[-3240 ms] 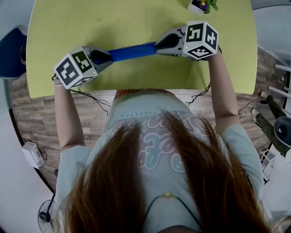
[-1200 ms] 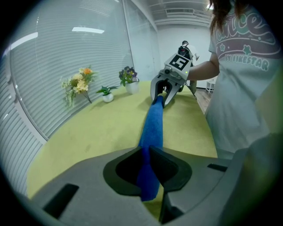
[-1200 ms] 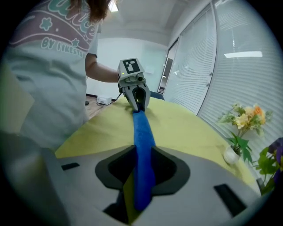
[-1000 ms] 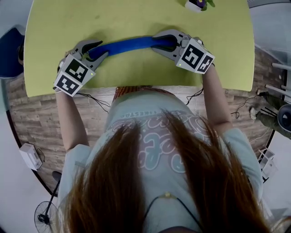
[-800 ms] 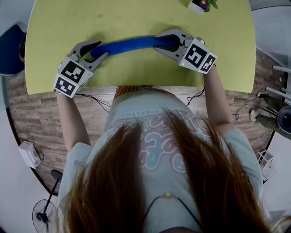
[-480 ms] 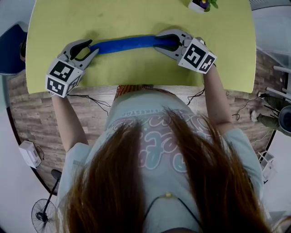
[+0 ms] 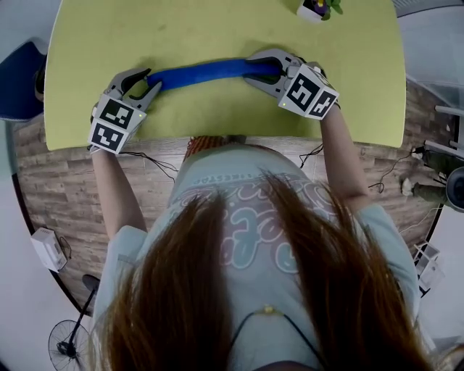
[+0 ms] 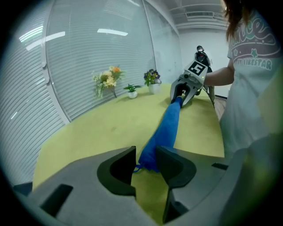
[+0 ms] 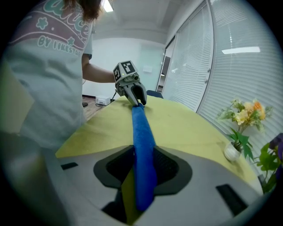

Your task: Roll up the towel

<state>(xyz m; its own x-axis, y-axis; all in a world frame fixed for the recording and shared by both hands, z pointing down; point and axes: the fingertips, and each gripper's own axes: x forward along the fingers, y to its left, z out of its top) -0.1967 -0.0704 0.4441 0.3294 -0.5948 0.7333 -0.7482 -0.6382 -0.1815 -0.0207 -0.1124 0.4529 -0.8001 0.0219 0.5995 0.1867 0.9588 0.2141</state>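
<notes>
**Blue towel in a thin roll, a hand-held gripper at each end**

Blue cloth with a soft, matte nap, the towel lies as one long, slightly bowed roll on the smooth yellow-green bench. It runs along the near edge but well in from it.

The head view shows both grey hand-held grippers at the roll's ends, but not how their jaws meet the cloth. The gripper views do.

The left hand-held gripper has just been opening. Its dark, curved pads stand narrowly apart. The towel's end lies right at their tips, against one pad and clear of the other.

The right hand-held gripper has also just been opening. The roll runs between its ribbed pads and its blunt end reaches past them toward the camera. The cloth brushes both tips without being pinched, and bare bench shows beside it.

Only the gripper views show the flowers along the far edge and the blinds behind glass. The head view catches a single pot there.
</notes>
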